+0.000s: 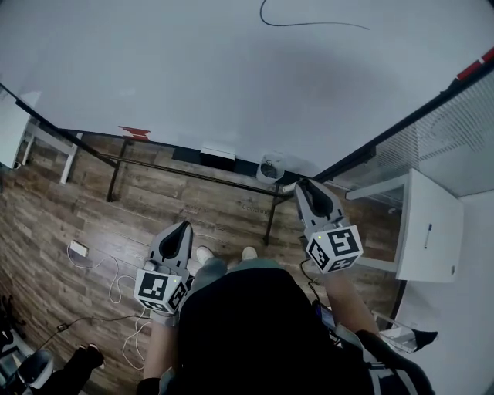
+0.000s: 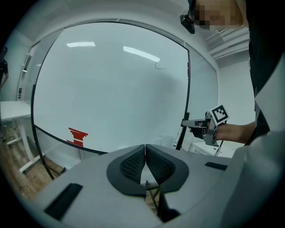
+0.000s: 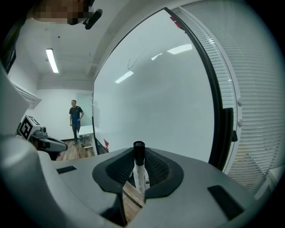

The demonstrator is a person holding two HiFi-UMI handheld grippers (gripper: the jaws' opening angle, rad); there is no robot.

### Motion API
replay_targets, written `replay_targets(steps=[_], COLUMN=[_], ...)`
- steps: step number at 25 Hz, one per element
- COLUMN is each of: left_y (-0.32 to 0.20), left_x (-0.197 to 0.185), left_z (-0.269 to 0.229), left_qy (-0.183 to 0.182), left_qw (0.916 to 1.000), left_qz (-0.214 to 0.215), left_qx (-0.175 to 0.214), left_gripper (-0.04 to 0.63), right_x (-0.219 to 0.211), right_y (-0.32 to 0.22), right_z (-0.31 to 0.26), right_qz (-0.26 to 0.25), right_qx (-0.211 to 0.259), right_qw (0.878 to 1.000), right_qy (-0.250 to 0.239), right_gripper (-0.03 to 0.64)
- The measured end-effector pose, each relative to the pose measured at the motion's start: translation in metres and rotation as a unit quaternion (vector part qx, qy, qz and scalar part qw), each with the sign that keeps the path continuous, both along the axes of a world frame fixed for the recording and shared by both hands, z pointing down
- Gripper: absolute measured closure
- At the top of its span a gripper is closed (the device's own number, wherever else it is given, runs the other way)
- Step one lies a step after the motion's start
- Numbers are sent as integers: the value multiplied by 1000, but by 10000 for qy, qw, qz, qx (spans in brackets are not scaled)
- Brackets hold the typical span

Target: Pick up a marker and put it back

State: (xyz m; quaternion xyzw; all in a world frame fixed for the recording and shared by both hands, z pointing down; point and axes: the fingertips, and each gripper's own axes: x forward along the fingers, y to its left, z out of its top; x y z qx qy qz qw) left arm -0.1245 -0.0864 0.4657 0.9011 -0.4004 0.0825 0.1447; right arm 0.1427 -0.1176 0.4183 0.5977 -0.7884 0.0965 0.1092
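Observation:
A white marker with a black cap [image 3: 139,165] stands upright between the pads of my right gripper [image 3: 139,156], which is shut on it. From the head view, that right gripper [image 1: 303,186] points at the lower edge of the whiteboard [image 1: 193,69]. It also shows from the side as the right gripper [image 2: 189,123] in the left gripper view. My left gripper [image 2: 145,147] is shut with its pads touching and nothing between them. Seen from the head, the left gripper [image 1: 181,229] is lower and to the left, over the wooden floor.
The whiteboard carries a black scribble [image 1: 309,23] and a red mark [image 1: 133,132]. A white block [image 1: 218,153] and a round holder [image 1: 270,167] sit by its lower edge. A white desk [image 1: 428,227] stands right. Cables [image 1: 100,270] lie on the floor. A person [image 3: 75,116] stands far off.

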Motion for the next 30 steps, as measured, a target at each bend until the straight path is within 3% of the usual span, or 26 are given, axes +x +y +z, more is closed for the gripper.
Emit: replay_targets(steps=[13, 30], left_y=[16, 36], left_x=[-37, -53], left_z=[10, 27], left_qy=[-96, -82], left_qw=[9950, 9832], left_qz=[-974, -1765], left_qx=[-194, -466], left_gripper=[575, 575], right_x=[-15, -38], right_y=[-70, -105], right_z=[24, 104], right_qz=[-614, -1274], right_qx=[-105, -1077], right_qw=[9979, 9842], right_qy=[169, 600], right_gripper=[522, 522])
